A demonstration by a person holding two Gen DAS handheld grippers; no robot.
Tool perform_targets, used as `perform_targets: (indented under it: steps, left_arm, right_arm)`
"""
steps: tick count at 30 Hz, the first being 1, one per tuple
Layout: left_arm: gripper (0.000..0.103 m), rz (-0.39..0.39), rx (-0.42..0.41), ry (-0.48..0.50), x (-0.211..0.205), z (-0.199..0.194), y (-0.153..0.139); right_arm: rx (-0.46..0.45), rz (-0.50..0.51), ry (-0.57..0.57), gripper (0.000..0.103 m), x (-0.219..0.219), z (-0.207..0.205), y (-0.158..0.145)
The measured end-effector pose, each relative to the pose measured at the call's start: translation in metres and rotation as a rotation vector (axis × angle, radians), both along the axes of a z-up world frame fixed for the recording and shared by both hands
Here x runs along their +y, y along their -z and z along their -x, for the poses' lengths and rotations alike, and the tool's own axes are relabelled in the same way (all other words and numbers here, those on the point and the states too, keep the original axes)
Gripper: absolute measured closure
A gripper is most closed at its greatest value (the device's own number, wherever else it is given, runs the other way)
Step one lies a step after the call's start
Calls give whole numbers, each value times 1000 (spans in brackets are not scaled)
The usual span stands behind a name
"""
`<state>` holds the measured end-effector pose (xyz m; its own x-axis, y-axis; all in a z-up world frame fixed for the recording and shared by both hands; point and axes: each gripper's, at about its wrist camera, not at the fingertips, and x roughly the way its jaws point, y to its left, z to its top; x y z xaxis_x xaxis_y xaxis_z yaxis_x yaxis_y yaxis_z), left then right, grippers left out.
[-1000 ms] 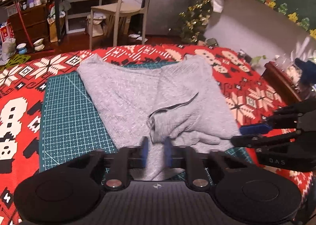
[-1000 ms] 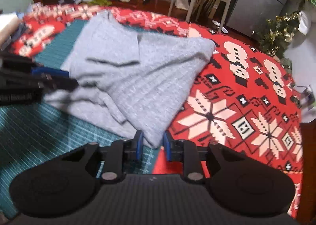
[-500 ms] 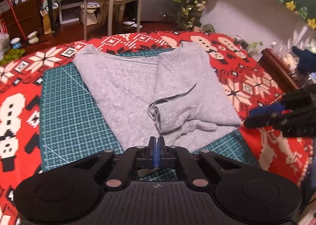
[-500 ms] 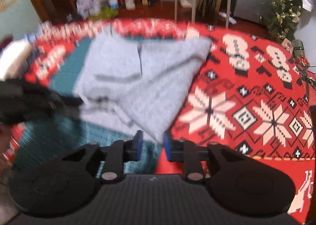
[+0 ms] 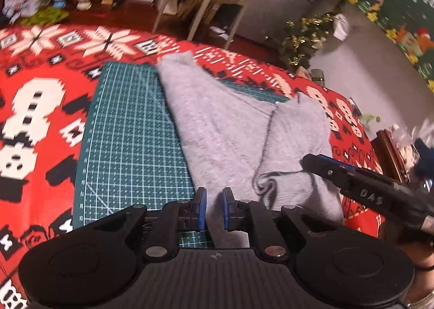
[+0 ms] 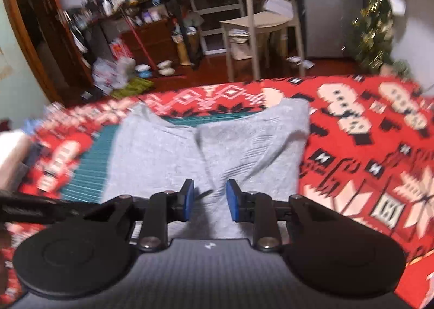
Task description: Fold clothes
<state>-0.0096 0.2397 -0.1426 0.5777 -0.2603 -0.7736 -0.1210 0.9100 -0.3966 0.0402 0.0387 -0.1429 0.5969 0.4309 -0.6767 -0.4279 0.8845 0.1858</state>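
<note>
Lying on the green cutting mat (image 5: 130,130) atop the red-clothed counter (image 5: 40,108), the grey garment (image 5: 230,132) stretches near-to-far. Both the left gripper (image 5: 214,207) and right gripper (image 6: 210,200) hover open and empty at its near hem, the right one further over it.

Left wrist cam is sitting low at the near edge, looking forward and down, close over the gray garment (image 5: 230,132) and green mat (image 5: 130,140). Right wrist cam is looking flatter, toward the chair (image 6: 263,10). Both are sharing garment, mat, red cloth (image 5: 40,108).
</note>
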Motion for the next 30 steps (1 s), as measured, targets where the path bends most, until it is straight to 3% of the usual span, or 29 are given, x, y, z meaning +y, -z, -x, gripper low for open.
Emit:
perform_targets:
  steps: [4, 9, 13, 21, 23, 24, 30]
  left_arm:
    - [93, 22, -2, -18, 6, 1, -2]
    - [93, 32, -19, -27, 11, 4, -6]
    - [93, 33, -32, -28, 11, 5, -9]
    - [93, 34, -32, -14, 9, 4, -9]
    - [93, 41, -25, -19, 10, 3, -7]
    - [93, 40, -25, -23, 11, 3, -6]
    - [93, 62, -34, -49, 18, 5, -9]
  right_arm:
    - [-6, -17, -28, 84, 9, 0, 1]
    - [-72, 88, -41, 81, 24, 9, -2]
    - [-135, 84, -49, 81, 29, 16, -11]
    - [-28, 54, -17, 81, 28, -1, 4]
    - [-3, 29, -19, 91, 27, -3, 5]
    - [8, 8, -25, 101, 27, -3, 5]
    - [-39, -131, -48, 102, 47, -8, -14]
